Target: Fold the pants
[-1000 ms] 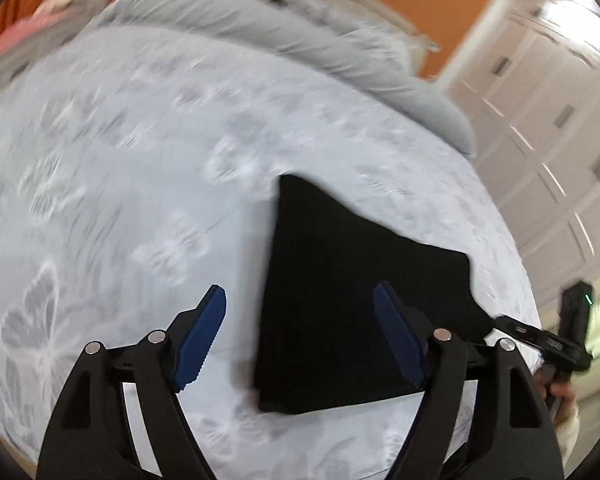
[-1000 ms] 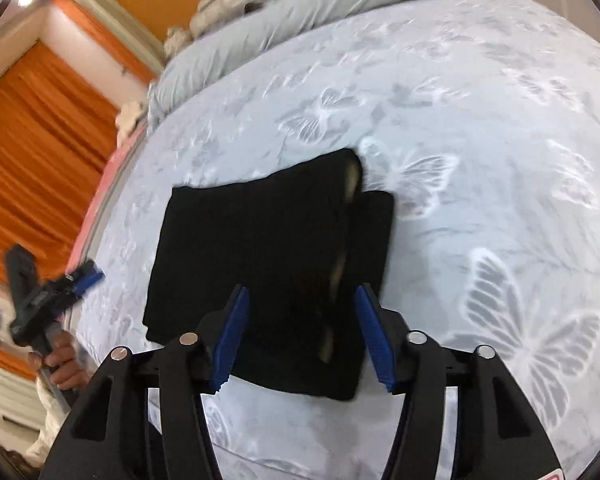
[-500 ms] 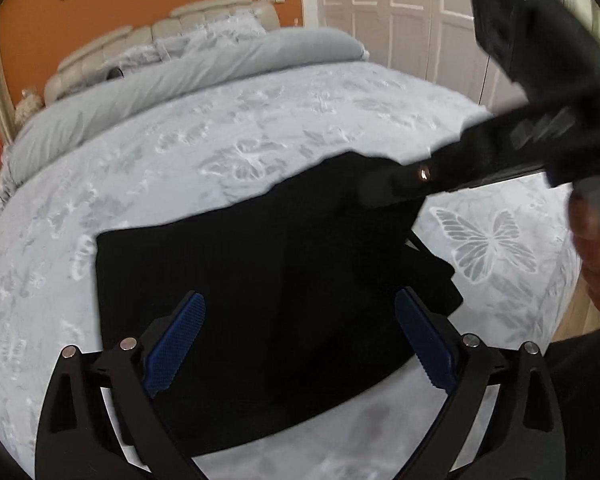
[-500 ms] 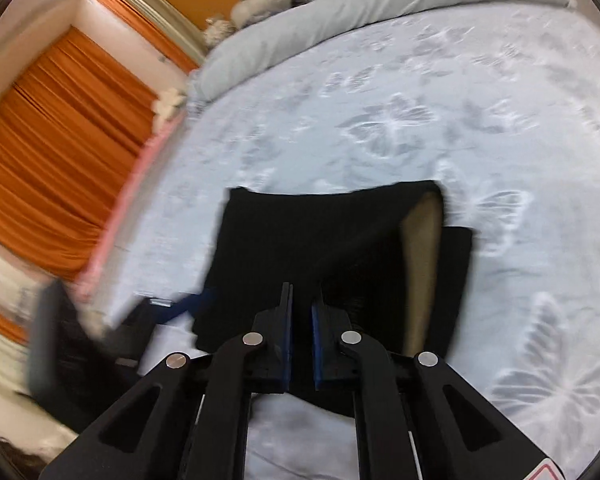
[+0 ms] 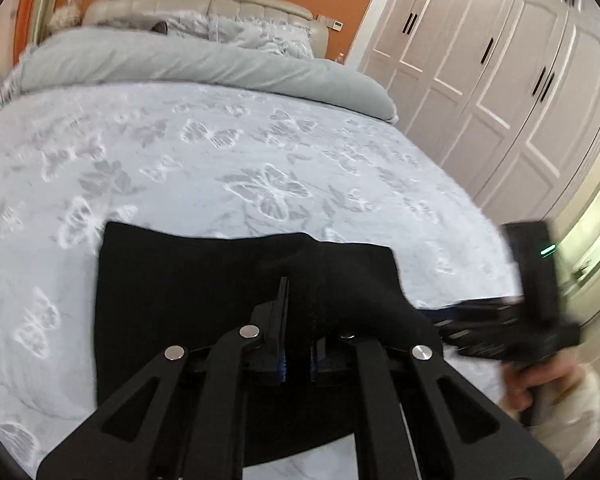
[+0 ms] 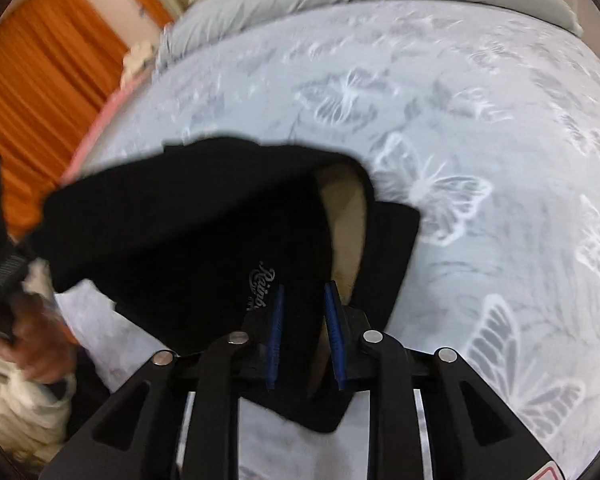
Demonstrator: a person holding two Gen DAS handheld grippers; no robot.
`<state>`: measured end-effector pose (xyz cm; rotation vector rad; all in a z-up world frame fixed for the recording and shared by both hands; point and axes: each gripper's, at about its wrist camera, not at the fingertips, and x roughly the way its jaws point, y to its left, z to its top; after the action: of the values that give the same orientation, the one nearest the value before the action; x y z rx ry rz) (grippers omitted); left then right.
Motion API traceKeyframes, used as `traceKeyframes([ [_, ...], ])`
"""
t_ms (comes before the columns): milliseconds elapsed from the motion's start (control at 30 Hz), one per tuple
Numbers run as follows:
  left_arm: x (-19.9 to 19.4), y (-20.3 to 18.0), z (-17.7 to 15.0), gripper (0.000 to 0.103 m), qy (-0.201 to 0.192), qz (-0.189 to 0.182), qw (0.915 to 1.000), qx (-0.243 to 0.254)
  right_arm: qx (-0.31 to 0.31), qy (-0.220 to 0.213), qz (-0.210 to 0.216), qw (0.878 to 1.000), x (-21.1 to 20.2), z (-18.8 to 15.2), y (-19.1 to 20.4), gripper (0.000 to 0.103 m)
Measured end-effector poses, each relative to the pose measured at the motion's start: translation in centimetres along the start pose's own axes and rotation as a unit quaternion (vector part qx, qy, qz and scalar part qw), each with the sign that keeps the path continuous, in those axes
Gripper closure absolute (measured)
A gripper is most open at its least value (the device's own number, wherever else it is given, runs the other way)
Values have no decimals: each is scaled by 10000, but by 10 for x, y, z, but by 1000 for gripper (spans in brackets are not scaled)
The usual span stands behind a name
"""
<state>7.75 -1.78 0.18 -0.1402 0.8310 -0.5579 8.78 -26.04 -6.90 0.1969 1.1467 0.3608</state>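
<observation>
Butterfly bedspread (image 5: 260, 160), grey duvet (image 5: 204, 64), white wardrobe (image 5: 500, 92), orange curtains (image 6: 48, 76).

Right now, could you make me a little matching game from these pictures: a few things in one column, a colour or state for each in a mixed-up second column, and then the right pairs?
Things:
1. pants
2. curtain
3. wardrobe
4. left claw

Colour or state:
A. white
B. shut on fabric
C. orange
D. black, partly folded on the bed

Pairs: 1-D, 2-C, 3-A, 4-B

The left claw's jaws have just been closing, and a fold of the pants is pinched between them.
</observation>
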Motion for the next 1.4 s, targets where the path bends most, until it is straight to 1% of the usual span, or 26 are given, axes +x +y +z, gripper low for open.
traceKeyframes([
  [67, 8, -1, 0, 97, 137, -79, 9999, -9, -163, 80, -205, 9996, 19, 4, 8, 63],
  [100, 9, -3, -1, 97, 164, -80, 9998, -9, -233, 73, -381, 9990, 27, 5, 12, 80],
  [167, 9, -7, -2, 97, 229, -239, 9995, -4, -256, 57, -380, 9989, 28, 6, 16, 81],
  [233, 8, -13, -4, 96, 271, -443, 9987, 9, -276, -309, -66, 9991, 0, 8, 24, 90],
  [333, 14, -32, -12, 89, 393, -644, 9969, 223, -16, -630, 96, 9980, -32, 1, 10, 89],
  [367, 25, -41, -23, 83, 561, -653, 9957, 353, 95, -551, 37, 9984, -29, -2, -1, 87],
  [433, 51, -58, -45, 62, 986, -478, 9913, 733, 446, 132, -683, 9966, 2, -14, -37, 80],
  [467, 60, -67, -57, 62, 1186, -307, 9875, 994, 588, 316, -846, 9942, 10, -18, -48, 80],
  [533, 59, -77, -68, 62, 1292, -278, 9829, 1281, 901, 105, -640, 9938, -6, -21, -54, 80],
  [567, 50, -79, -69, 61, 1218, -345, 9830, 1330, 875, -191, -447, 9950, -20, -21, -50, 74],
  [600, 33, -76, -66, 47, 1028, -498, 9849, 1303, 828, -473, -250, 9951, -34, -21, -45, 51],
  [633, 16, -71, -62, 23, 788, -607, 9875, 1223, 762, -816, 62, 9937, -50, -21, -37, 32],
  [700, -15, -51, -51, 9, 195, -548, 9930, 1033, 613, -907, 384, 9932, -50, -19, -27, 31],
  [733, -28, -39, -45, 9, -62, -332, 9949, 953, 563, -747, 376, 9949, -39, -17, -21, 32],
  [767, -33, -31, -42, 9, -165, -162, 9956, 909, 528, -589, 332, 9963, -28, -15, -16, 43],
  [800, -39, -18, -38, 9, -296, 135, 9960, 834, 423, -369, 212, 9982, -10, -12, -9, 79],
  [867, -42, 2, -33, 9, -357, 558, 9954, 687, 241, -66, -227, 9994, 14, -9, -1, 86],
  [900, -43, 15, -30, 9, -353, 820, 9943, 588, 192, -167, -349, 9991, 9, -8, 3, 93],
  [967, -46, 34, -26, 9, -355, 1166, 9918, 392, 113, -507, -252, 9983, -19, -11, 11, 94],
  [1000, -50, 46, -26, 9, -331, 1387, 9894, 287, 77, -675, -311, 9972, -32, -14, 10, 93],
  [1033, -49, 57, -25, 9, -274, 1564, 9871, 181, 77, -646, -526, 9965, -30, -17, 3, 83],
  [1100, -42, 81, -26, 8, -10, 1856, 9826, -53, 234, -60, -690, 9973, 1, -23, -19, 75],
  [1167, -29, 106, -32, 8, 377, 1899, 9801, -427, 626, -141, -452, 9969, 2, -29, -31, 66],
  [1233, -15, 130, -40, 8, 781, 1691, 9783, -912, 865, -447, -424, 9943, -21, -33, -34, 31],
  [1300, -5, 141, -50, 8, 1006, 1537, 9747, -1275, 999, -762, -489, 9909, -35, -42, -38, 29],
  [1400, 14, 145, -59, 6, 1258, 1194, 9715, -1617, 1230, -491, -55, 9912, -22, -49, -48, 26],
])
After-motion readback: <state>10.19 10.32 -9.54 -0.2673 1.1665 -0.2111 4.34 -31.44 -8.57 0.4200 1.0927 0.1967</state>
